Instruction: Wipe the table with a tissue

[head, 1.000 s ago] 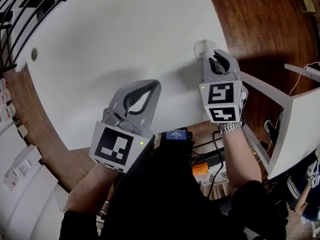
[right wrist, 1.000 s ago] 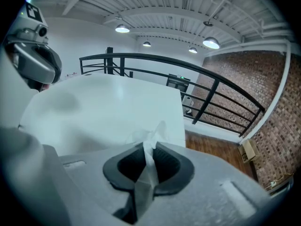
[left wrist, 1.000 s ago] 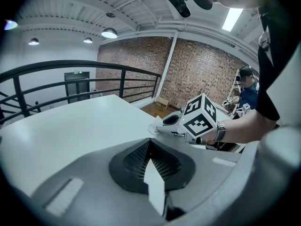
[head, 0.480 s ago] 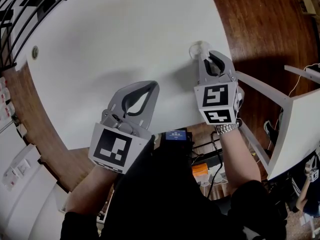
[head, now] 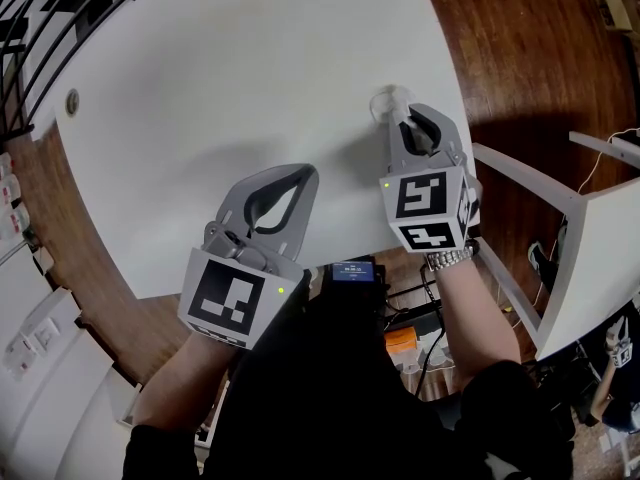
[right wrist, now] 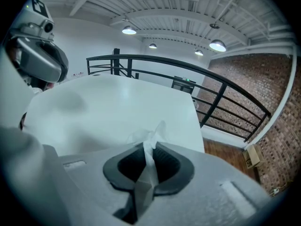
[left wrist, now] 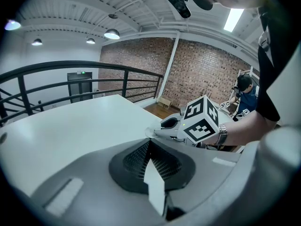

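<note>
Room: a loft with a brick wall (left wrist: 207, 65), black railing (right wrist: 214, 98) and wooden floor (head: 520, 58).
Surface: a white round table (head: 220, 78).
Right gripper (head: 402, 116): reaches forward near the table's right edge, nose down toward the top, jaws clenched on a tissue.
Tissue (head: 386, 98): a crumpled white wad pinched in those jaws, against the tabletop just inside the rim.
Left gripper (head: 303, 172): held back over the near edge, angled rightward, jaws pressed together on nothing.
Right wrist: straight, wearing a metal watch (head: 447, 258).
</note>
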{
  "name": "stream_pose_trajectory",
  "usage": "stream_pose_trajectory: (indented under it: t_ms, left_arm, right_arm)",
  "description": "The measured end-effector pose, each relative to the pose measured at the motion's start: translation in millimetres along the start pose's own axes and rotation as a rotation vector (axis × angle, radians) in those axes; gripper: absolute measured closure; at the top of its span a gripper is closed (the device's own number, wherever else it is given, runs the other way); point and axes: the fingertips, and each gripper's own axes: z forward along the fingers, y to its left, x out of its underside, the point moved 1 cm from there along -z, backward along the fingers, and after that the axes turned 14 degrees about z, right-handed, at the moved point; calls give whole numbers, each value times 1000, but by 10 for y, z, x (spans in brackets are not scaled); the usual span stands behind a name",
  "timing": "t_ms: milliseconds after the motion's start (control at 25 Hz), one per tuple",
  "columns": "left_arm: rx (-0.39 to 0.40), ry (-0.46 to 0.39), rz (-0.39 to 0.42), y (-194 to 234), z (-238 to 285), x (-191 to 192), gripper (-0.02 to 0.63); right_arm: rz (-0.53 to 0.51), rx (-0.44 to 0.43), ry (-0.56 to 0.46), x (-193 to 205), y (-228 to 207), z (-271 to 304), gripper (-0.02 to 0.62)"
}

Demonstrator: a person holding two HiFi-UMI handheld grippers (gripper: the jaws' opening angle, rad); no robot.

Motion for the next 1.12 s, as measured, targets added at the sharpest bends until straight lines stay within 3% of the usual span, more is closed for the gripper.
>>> stream_pose_trajectory:
  t_ms: [720, 1120]
  left_arm:
    - [0, -15, 15, -49, -98, -6, 592]
    - [8, -39, 33, -72, -198, -51, 592]
  right_arm:
    - [12, -69, 13, 52, 272, -32, 572]
    - [6, -62, -9, -9, 382, -185, 572]
